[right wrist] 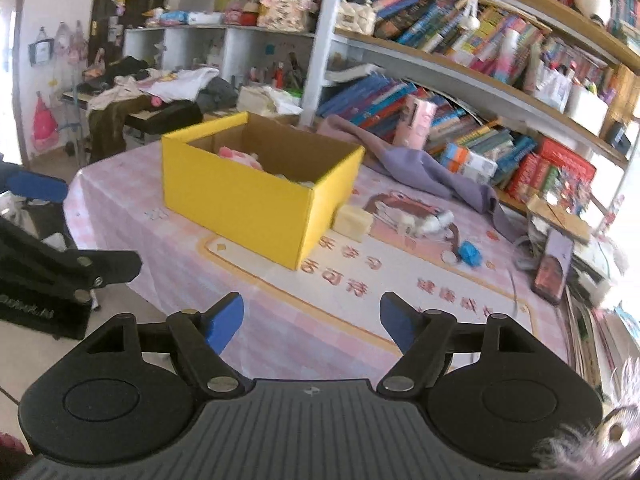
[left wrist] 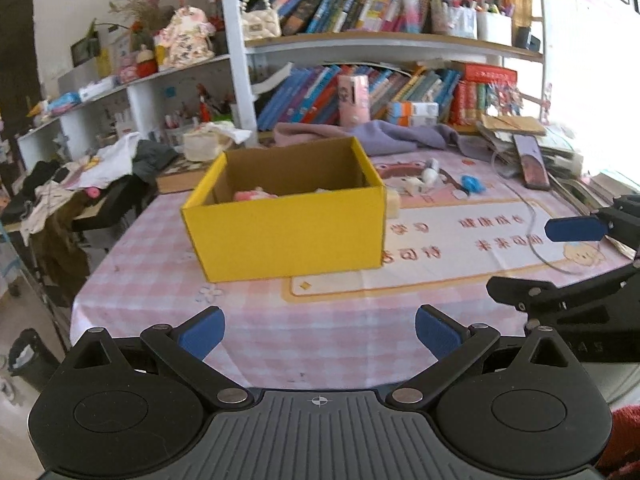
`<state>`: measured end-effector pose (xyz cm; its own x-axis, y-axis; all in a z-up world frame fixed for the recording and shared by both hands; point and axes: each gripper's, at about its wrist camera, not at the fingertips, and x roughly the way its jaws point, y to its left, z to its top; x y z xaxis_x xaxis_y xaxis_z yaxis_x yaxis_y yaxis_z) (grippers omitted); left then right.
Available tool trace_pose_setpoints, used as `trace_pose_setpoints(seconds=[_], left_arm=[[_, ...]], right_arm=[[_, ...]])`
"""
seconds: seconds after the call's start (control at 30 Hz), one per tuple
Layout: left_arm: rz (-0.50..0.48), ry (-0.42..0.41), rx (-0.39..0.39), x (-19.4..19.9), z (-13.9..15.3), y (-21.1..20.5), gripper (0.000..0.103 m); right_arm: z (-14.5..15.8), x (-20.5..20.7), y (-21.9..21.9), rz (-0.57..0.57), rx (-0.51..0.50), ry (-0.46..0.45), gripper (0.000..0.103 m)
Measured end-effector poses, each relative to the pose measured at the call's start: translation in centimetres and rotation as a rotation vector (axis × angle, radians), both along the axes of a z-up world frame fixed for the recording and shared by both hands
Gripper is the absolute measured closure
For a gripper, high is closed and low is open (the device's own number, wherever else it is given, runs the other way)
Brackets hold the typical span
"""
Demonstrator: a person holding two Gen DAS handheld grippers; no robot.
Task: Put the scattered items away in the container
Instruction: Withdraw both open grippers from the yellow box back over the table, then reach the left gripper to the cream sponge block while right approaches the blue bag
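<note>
A pink checked tablecloth [left wrist: 256, 320] with a printed cartoon panel covers the table. Along the table's far edge lies a crumpled purple cloth [right wrist: 436, 172], and just behind it a pink cylindrical case [left wrist: 353, 100] stands upright against a row of leaning books [left wrist: 304, 96]. Near the table's right edge a phone [right wrist: 554, 266] lies propped on a stack of papers, a thin white cable [left wrist: 532, 216] curving over the cloth beside it. Above, the bookshelf [left wrist: 392, 42] carries more books, a quilted cream handbag [left wrist: 260, 24] and white storage tubs. Off the far left corner, a side desk is heaped with clothes [right wrist: 160, 88].
</note>
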<state>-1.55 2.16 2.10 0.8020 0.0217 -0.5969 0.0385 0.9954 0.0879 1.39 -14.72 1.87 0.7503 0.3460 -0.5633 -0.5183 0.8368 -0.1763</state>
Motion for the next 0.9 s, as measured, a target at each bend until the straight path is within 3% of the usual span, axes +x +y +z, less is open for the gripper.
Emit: trace_pose_setpoints(seconds=[0.33, 0.9], left_arm=[[-0.033, 0.05, -0.036, 0.9, -0.8, -1.2, 0.0], [-0.147, 0.133, -0.086, 3.5, -2.2, -4.8, 0.0]], right_arm=[[-0.7, -0.1, -1.2, -0.041, -0.034, 0.02, 0.022], [-1.8, 1.7, -5.2, -0.156, -0.056, 0.111, 0.021]])
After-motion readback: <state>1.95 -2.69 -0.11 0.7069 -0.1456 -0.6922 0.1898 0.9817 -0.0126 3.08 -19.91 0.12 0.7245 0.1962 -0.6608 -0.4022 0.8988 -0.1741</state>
